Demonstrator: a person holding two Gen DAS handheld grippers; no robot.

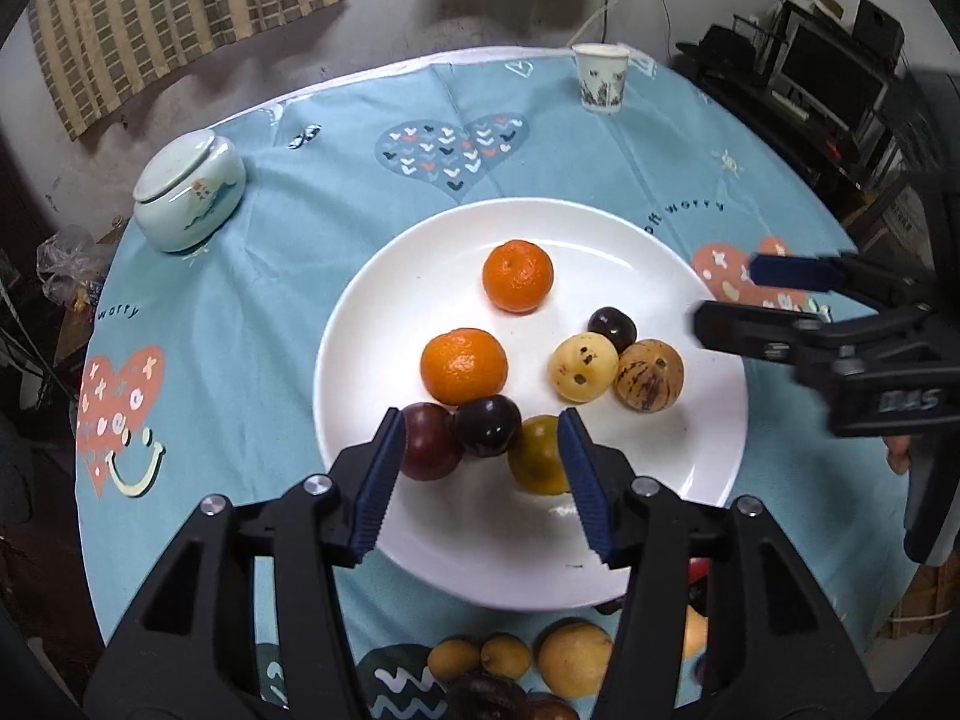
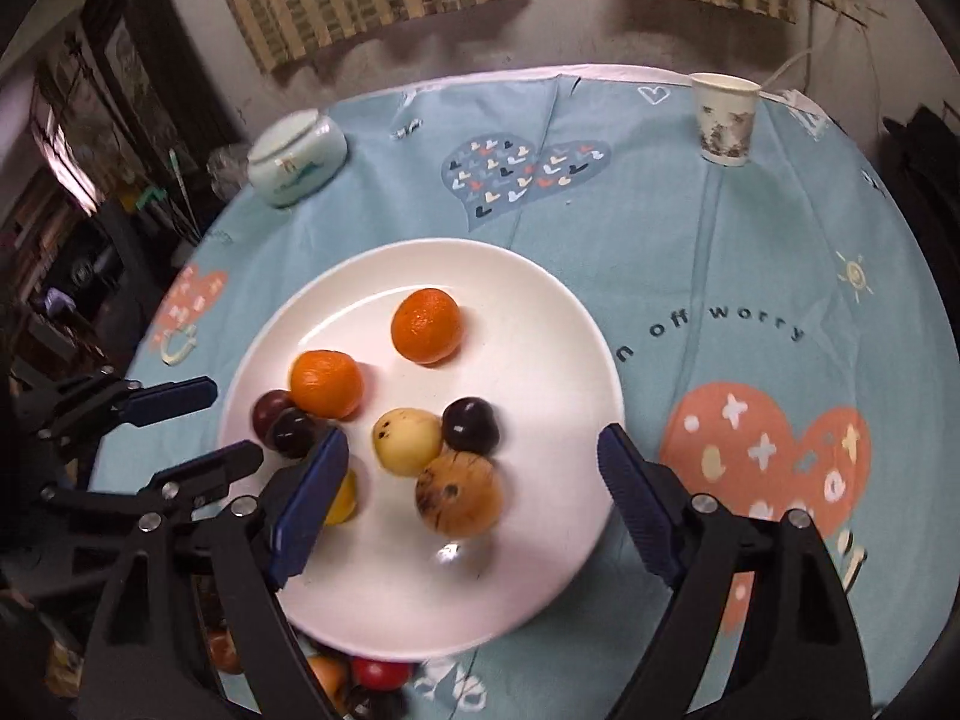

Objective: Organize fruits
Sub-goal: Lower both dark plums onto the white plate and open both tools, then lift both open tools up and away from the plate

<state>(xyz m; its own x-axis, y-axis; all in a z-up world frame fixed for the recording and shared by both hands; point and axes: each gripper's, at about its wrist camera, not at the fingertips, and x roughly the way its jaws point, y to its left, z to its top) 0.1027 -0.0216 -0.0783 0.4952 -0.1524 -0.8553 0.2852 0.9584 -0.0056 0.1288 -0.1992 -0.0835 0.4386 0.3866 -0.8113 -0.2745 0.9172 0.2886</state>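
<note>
A: Both pairs of jaws gape empty above the white plate [image 1: 708, 480]. Seven fruits sit on it; more wait on the bench off its near rim.

B: Left gripper [image 1: 483, 483] straddles the near-rim dark plum [image 1: 487, 425]; right gripper [image 2: 474, 501] frames the speckled brown fruit [image 2: 459, 493].

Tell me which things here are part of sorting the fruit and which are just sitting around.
Job: white plate, two oranges, dark plums, yellow fruit, loose fruit by the near edge.
Lying about: paper cup, lidded ceramic jar, blue tablecloth.
</note>
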